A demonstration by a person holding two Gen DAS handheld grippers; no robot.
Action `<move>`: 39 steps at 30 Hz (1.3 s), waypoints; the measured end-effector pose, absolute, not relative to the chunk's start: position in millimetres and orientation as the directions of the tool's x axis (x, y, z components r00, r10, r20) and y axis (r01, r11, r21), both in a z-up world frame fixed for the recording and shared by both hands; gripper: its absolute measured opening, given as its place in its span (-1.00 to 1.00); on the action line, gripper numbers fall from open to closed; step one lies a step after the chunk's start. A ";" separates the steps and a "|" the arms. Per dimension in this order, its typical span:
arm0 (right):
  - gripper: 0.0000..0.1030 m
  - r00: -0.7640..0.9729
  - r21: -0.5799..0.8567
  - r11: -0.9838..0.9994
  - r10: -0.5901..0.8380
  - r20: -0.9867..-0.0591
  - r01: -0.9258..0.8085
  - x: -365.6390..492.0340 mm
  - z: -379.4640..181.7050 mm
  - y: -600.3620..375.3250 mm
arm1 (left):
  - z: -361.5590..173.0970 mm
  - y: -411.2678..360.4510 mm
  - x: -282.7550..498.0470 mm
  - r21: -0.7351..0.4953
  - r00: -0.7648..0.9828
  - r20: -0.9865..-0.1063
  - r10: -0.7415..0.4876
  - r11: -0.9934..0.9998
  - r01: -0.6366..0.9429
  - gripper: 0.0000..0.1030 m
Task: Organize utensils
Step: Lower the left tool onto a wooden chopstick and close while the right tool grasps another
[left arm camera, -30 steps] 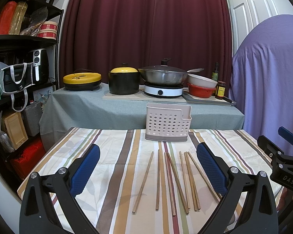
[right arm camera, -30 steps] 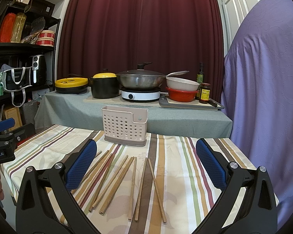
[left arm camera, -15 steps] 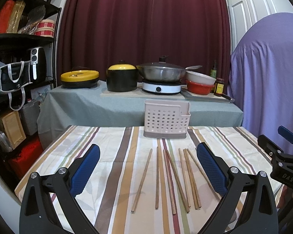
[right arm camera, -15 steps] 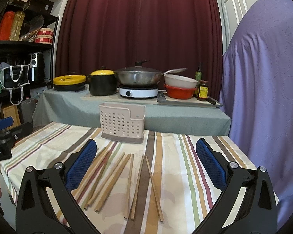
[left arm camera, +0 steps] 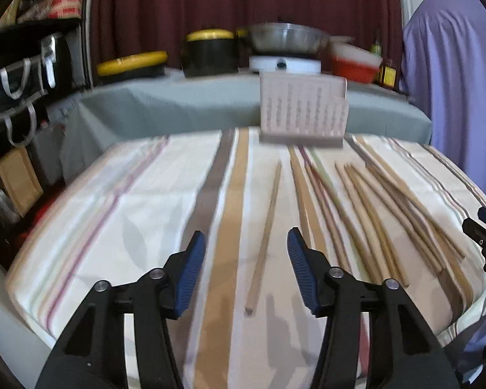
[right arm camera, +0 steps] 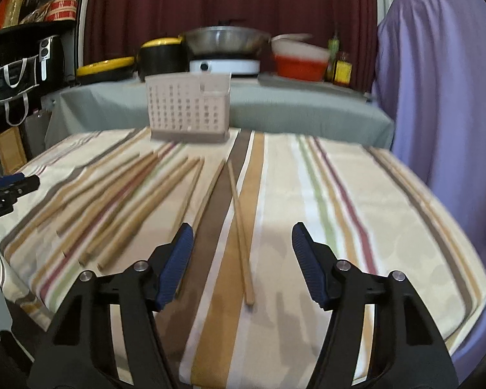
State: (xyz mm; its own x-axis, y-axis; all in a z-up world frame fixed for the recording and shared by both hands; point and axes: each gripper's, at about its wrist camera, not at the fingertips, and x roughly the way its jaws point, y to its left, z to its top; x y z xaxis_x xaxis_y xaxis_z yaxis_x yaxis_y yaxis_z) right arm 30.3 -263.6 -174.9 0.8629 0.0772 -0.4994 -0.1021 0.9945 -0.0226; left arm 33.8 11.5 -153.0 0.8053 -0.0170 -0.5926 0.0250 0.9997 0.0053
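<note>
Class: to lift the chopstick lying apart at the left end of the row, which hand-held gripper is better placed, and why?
Left. The left hand-held gripper has its open jaws, just closing, astride that lone chopstick; the right hand-held gripper straddles the chopstick at the opposite end.

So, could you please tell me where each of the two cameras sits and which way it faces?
Left wrist: rides the left gripper, looking forward and down over the striped table at the leftmost chopstick; its open jaws show, and the right gripper at the right edge.
Right wrist: rides the right gripper, facing the rightmost chopstick; the left gripper shows at left.
Both share the perforated holder and chopsticks.
</note>
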 end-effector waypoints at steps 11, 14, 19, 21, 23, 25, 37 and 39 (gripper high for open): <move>-0.34 0.831 0.052 0.990 0.141 -0.538 -0.134 27.4 -208.0 -280.6 | -181.9 12.7 31.9 -0.004 0.779 -0.626 -0.020 1.000 0.023 0.01; -0.43 0.833 0.061 0.989 0.146 -0.534 -0.134 27.0 -209.8 -282.8 | -181.0 8.1 29.6 0.014 0.794 -0.607 -0.022 0.999 0.039 0.01; -0.45 0.832 0.065 0.989 0.150 -0.534 -0.136 28.1 -211.8 -283.0 | -185.2 5.4 29.8 0.015 0.792 -0.609 -0.037 0.998 0.058 -0.03; -0.45 0.834 0.061 0.989 0.148 -0.532 -0.137 28.5 -212.0 -282.6 | -187.0 8.2 30.2 -0.001 0.789 -0.613 -0.047 0.998 0.058 -0.13; -0.45 0.835 0.065 0.988 0.151 -0.530 -0.137 28.4 -212.5 -282.6 | -187.8 10.9 30.5 -0.009 0.790 -0.611 -0.048 0.999 0.054 -0.27; -0.45 0.833 0.071 0.988 0.152 -0.533 -0.135 29.6 -214.0 -283.1 | -188.8 12.6 29.6 -0.025 0.791 -0.608 -0.064 0.998 0.062 -0.40; -0.57 0.832 0.080 0.987 0.159 -0.531 -0.138 27.3 -217.8 -281.6 | -191.7 14.8 27.9 -0.047 0.788 -0.611 -0.079 0.997 0.063 -0.78; -0.58 0.830 0.084 0.987 0.160 -0.534 -0.136 27.3 -219.0 -281.5 | -191.5 15.0 27.8 -0.048 0.787 -0.611 -0.081 0.997 0.065 -0.80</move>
